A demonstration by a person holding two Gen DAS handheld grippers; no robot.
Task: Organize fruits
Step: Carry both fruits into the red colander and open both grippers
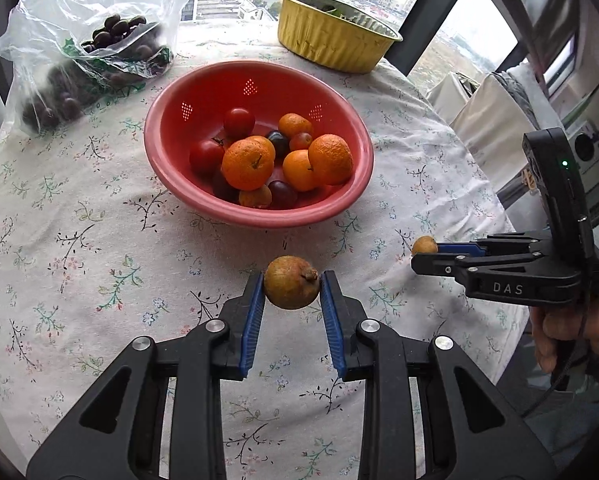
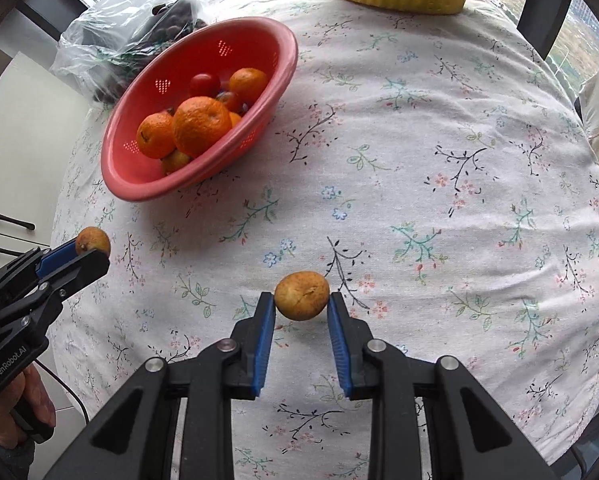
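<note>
On the counter (image 1: 79,240) covered by a floral cloth, oranges, tomatoes and dark plums are held in a red colander (image 1: 258,142), while one brown fruit (image 1: 291,288) is clenched in the left tongs (image 1: 292,289) and another brown fruit (image 2: 301,295) in the right tongs (image 2: 301,298).

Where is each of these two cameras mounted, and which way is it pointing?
Left wrist view: sits on the left gripper, looking down along its fingers at a small brown round fruit it holds; right hand shows.
Right wrist view: sits on the right gripper, looking down at its own brown fruit; left hand shows.
Both share the red plastic colander bowl of oranges, the flowered tablecloth, the yellow foil tub.
</note>
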